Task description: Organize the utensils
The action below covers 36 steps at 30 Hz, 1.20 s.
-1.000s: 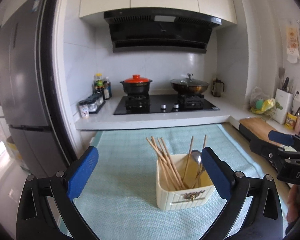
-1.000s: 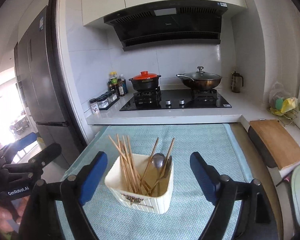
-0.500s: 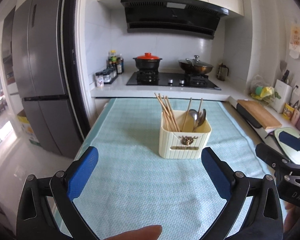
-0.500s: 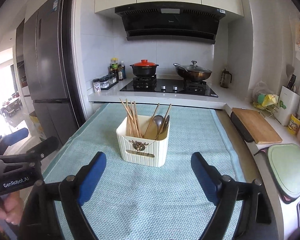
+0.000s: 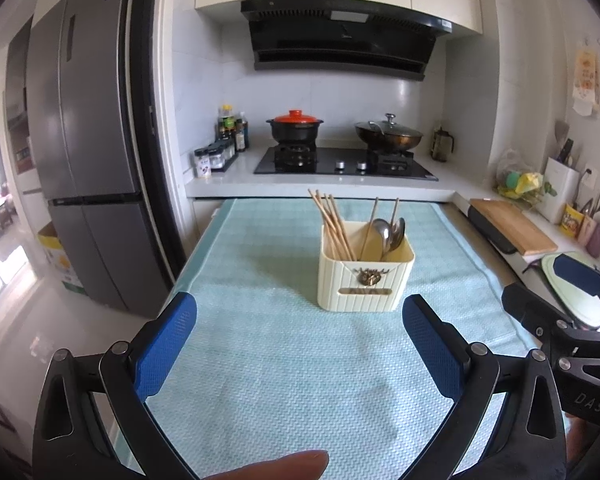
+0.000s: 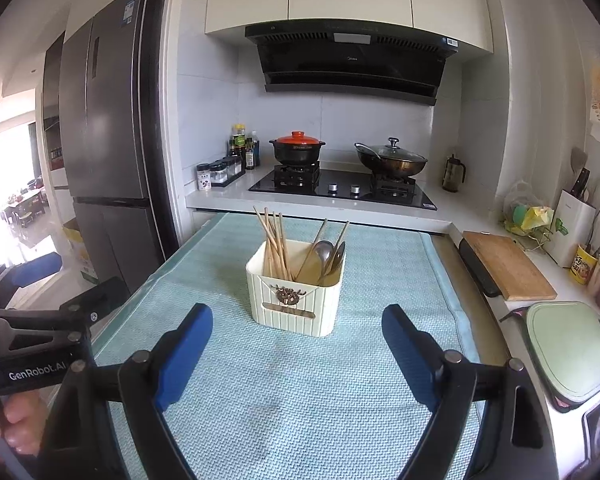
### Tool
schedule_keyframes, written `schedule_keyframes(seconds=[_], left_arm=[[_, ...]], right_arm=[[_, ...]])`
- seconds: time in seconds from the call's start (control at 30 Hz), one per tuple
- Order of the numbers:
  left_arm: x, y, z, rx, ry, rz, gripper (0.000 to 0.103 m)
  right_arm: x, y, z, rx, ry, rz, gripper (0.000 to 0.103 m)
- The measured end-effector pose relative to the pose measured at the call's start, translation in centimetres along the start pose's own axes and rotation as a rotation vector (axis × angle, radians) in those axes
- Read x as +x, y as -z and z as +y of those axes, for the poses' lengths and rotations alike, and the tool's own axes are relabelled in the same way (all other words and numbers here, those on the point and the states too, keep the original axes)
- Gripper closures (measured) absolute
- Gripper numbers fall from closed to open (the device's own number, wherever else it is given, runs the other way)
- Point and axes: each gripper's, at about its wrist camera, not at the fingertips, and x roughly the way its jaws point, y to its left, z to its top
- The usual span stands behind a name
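A cream ribbed utensil box [image 5: 365, 283] stands on the pale green mat [image 5: 268, 360]; it also shows in the right wrist view [image 6: 296, 303]. It holds wooden chopsticks [image 5: 332, 224] on its left side and metal spoons [image 5: 390, 234] on its right. In the right wrist view the chopsticks [image 6: 274, 242] and spoons [image 6: 330, 256] stand the same way. My left gripper [image 5: 300, 344] is open and empty, well back from the box. My right gripper [image 6: 298, 354] is open and empty, also short of the box. Each gripper shows at the edge of the other's view.
A fridge [image 5: 88, 160] stands at the left. Behind the mat is a counter with a hob, a red-lidded pot [image 5: 295, 128] and a lidded wok [image 5: 388, 134]. A wooden cutting board [image 6: 506, 266] and a green board [image 6: 568, 348] lie at the right.
Both grippers have pulled back and up from the box, which now looks smaller and farther away. Both stay open and empty. The box has not moved.
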Motion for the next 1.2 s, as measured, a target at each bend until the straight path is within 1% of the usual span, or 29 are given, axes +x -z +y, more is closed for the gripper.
schedule_keyframes(seconds=[0.37, 0.57, 0.8, 1.0, 1.2], left_arm=[[0.3, -0.1, -0.5, 0.007, 0.009, 0.033, 0.001], [0.2, 0.0, -0.8, 0.024, 0.003, 0.028, 0.001], [0.0, -0.1, -0.9, 0.018, -0.008, 0.022, 0.001], [0.0, -0.2, -0.8, 0.013, -0.002, 0.037, 0.001], [-0.6, -0.2, -1.0, 0.024, -0.011, 0.014, 0.001]], right_arm=[[-0.4, 0.0, 0.3, -0.007, -0.011, 0.000, 0.015], [-0.4, -0.1, 0.3, -0.013, -0.010, 0.002, 0.015], [-0.7, -0.2, 0.3, -0.013, -0.003, -0.001, 0.015], [-1.0, -0.2, 0.3, -0.014, 0.000, -0.006, 0.015], [-1.1, -0.3, 0.3, -0.018, 0.001, -0.008, 0.015]])
